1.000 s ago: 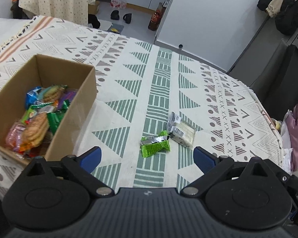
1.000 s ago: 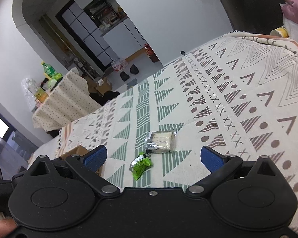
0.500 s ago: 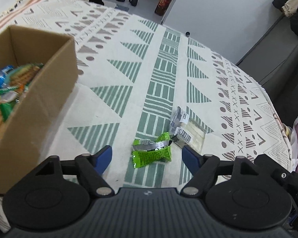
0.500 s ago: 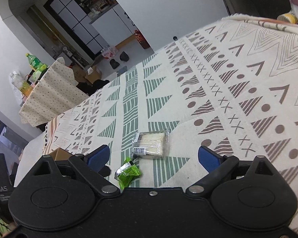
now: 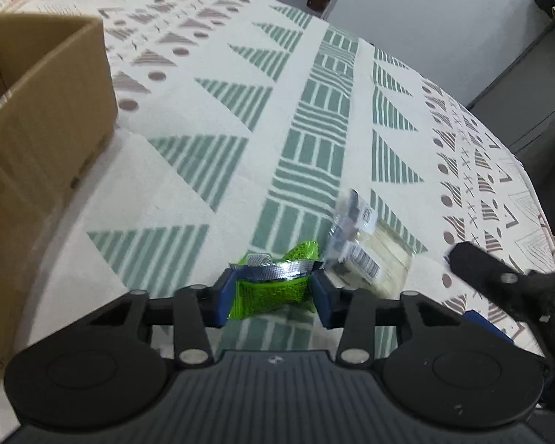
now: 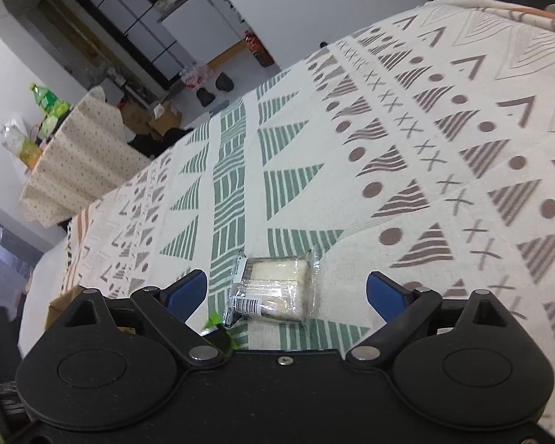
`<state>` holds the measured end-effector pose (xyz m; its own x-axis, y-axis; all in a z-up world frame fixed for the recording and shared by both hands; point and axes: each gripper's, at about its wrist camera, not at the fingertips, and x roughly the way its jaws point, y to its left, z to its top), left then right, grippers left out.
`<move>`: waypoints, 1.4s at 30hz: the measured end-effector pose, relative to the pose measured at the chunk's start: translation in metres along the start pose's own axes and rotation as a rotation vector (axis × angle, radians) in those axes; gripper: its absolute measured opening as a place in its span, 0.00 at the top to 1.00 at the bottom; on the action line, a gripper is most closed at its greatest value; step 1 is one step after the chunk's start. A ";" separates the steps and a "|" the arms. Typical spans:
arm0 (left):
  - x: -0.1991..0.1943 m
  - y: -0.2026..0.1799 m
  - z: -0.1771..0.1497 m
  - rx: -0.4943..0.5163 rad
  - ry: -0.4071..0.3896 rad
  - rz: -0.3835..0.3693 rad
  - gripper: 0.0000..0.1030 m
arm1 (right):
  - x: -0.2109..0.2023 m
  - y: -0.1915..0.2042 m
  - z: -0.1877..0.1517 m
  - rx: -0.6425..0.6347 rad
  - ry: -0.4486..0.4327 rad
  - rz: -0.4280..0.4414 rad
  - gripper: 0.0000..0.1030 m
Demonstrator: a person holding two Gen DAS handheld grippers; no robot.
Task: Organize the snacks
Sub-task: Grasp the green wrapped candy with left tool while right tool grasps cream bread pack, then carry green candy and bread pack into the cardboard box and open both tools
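Left hand-held gripper (image 5: pixel 273 292) clamped on green snack packet (image 5: pixel 272 288); right hand-held gripper (image 6: pixel 286 290) agape around clear cracker pack (image 6: pixel 273 288)

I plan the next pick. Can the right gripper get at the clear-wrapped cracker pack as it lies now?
Probably yes: the right gripper is open, the clear-wrapped cracker pack lies between its fingers, uncovered.

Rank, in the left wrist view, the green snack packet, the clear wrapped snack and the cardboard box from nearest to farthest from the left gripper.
1. green snack packet: between the fingers of the left gripper.
2. clear wrapped snack: just ahead, to the right.
3. cardboard box: farthest, off to the left.
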<state>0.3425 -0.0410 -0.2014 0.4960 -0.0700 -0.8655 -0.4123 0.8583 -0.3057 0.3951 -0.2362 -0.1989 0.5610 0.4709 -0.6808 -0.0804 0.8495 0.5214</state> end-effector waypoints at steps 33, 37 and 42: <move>-0.029 0.024 0.016 -0.018 -0.066 0.008 0.76 | 0.035 0.033 -0.004 -0.174 0.063 -0.075 0.53; -0.041 0.024 0.015 -0.020 -0.073 0.004 0.77 | 0.024 0.037 -0.006 -0.180 0.054 -0.050 0.54; -0.061 0.022 0.013 -0.004 -0.101 0.005 0.77 | 0.009 0.042 -0.006 -0.169 0.025 -0.020 0.54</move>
<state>0.3132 -0.0108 -0.1502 0.5683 -0.0136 -0.8227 -0.4182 0.8563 -0.3030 0.3919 -0.1951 -0.1866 0.5431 0.4575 -0.7041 -0.2080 0.8857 0.4150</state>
